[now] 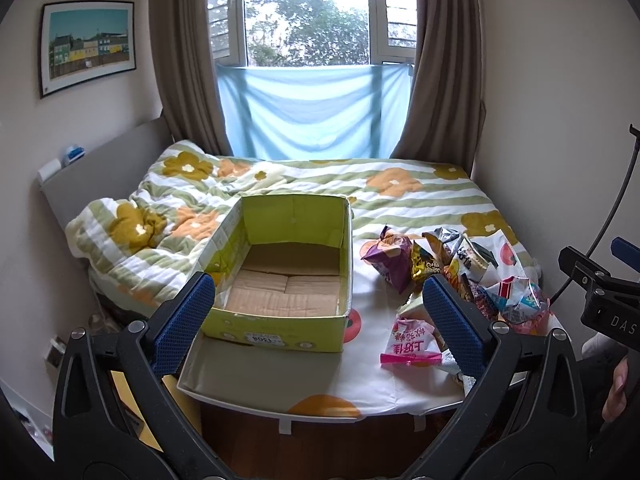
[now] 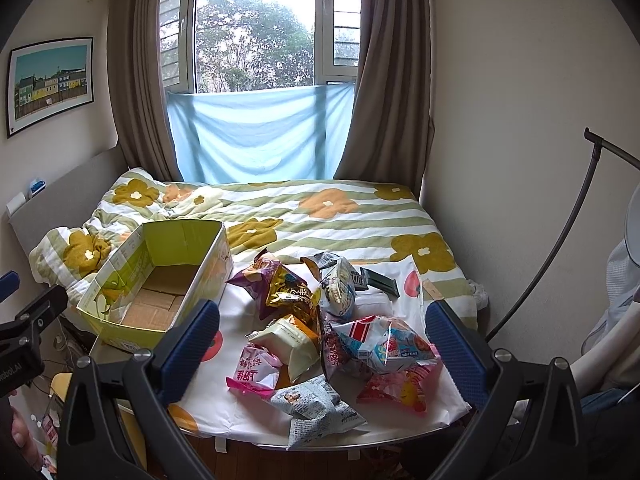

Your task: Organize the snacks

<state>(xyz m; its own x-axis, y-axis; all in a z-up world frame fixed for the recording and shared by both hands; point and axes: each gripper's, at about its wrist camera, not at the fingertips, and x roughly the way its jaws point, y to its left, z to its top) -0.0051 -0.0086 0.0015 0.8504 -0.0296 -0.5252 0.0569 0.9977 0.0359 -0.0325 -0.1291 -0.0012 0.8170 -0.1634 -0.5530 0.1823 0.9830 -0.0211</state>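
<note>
An empty green cardboard box (image 1: 280, 264) stands open on the left of a small white-covered table (image 1: 320, 376); it also shows in the right wrist view (image 2: 160, 280). A heap of snack bags (image 2: 328, 328) lies to its right: a purple bag (image 2: 256, 280), a gold bag (image 2: 292, 296), a pink packet (image 2: 252, 376), a clear bag with red and blue print (image 2: 384, 344). In the left wrist view the pile (image 1: 460, 276) and pink packet (image 1: 412, 344) show. My left gripper (image 1: 318, 316) is open and empty before the box. My right gripper (image 2: 322, 344) is open and empty above the pile.
A bed with a flowered green-striped quilt (image 2: 320, 216) lies behind the table, under a curtained window (image 2: 256, 40). A headboard (image 1: 100, 168) is on the left. A thin black lamp stand (image 2: 560, 232) rises on the right. The right gripper's body (image 1: 604, 292) shows at the right edge.
</note>
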